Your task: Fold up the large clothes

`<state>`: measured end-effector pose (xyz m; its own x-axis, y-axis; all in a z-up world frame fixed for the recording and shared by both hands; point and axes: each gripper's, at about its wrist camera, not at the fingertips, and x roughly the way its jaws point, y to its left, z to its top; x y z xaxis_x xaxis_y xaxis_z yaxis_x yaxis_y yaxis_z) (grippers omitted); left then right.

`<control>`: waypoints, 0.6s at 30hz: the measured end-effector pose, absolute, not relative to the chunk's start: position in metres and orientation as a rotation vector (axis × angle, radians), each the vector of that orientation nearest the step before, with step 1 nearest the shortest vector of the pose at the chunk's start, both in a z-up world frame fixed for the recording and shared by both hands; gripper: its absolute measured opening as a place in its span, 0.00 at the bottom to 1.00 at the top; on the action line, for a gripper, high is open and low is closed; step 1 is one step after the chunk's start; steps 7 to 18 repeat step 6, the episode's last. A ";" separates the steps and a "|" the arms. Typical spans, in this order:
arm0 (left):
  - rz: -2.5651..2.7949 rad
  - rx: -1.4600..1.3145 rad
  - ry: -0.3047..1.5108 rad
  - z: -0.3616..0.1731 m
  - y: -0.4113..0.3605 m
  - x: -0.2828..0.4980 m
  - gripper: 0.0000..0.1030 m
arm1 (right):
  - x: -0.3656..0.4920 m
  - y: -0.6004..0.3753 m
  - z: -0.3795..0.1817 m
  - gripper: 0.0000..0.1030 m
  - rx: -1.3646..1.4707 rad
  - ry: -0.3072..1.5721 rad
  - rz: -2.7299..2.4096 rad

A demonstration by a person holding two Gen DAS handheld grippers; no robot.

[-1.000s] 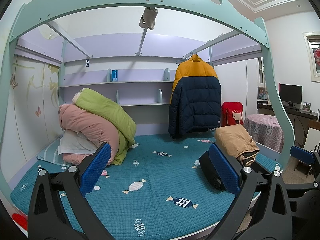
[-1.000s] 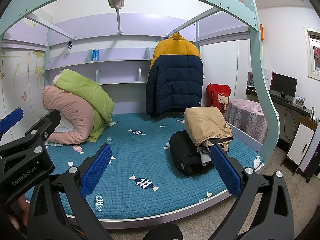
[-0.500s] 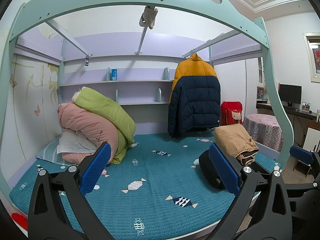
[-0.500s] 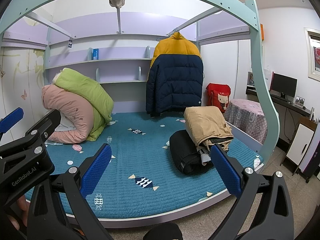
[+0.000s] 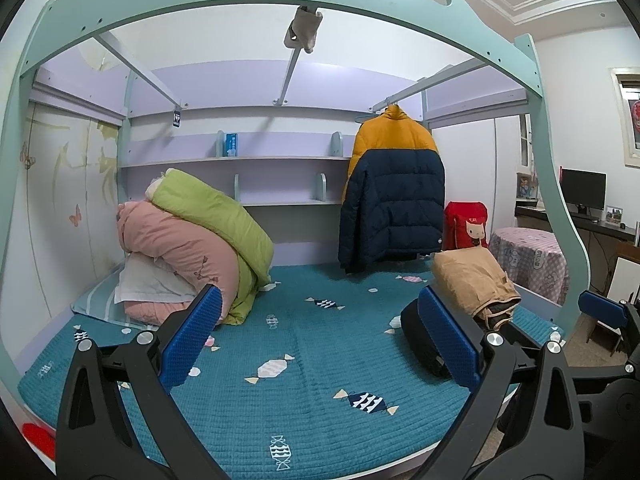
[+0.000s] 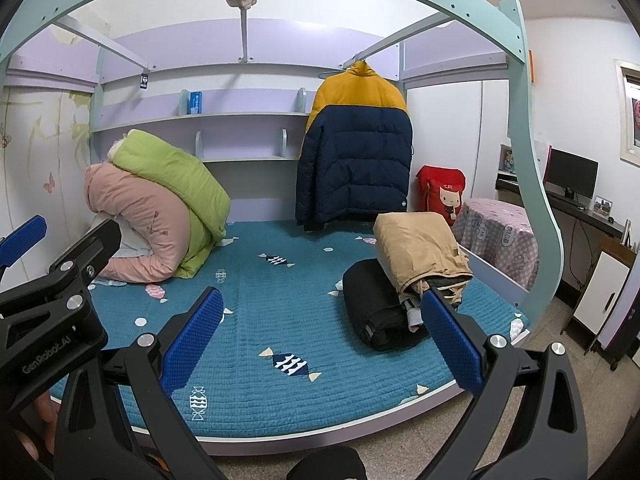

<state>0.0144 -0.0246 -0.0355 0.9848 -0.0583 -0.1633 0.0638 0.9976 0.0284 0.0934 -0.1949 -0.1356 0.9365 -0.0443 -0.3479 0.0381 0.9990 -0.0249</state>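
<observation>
Teal quilted bed [image 6: 280, 320] spreads ahead of both claws. Left claw [image 5: 320, 344] and right claw [image 6: 324, 340] hover spread wide, holding nothing. Just beyond the right claw lie a folded tan garment [image 6: 420, 256] atop a black bundle [image 6: 372, 312]; farther back a yellow-and-navy puffer jacket [image 6: 356, 148] hangs unfolded, seemingly the remaining candidate.

One teal quilted bed [image 6: 280, 312] serves as the landmark. At its back left corner are two rolled quilts, one pink [image 6: 136, 220] and one green [image 6: 172, 172]. Above its back edge hangs one yellow-and-navy puffer jacket [image 6: 356, 152]. On its right side lie two folded garments, one tan [image 6: 420, 252] atop one black [image 6: 376, 308]. Beyond its right edge sits one red cushion [image 6: 442, 192].
</observation>
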 end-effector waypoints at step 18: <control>-0.025 0.007 0.197 -0.043 -0.011 0.027 0.96 | 0.120 -0.177 -0.145 0.93 -0.035 0.394 0.002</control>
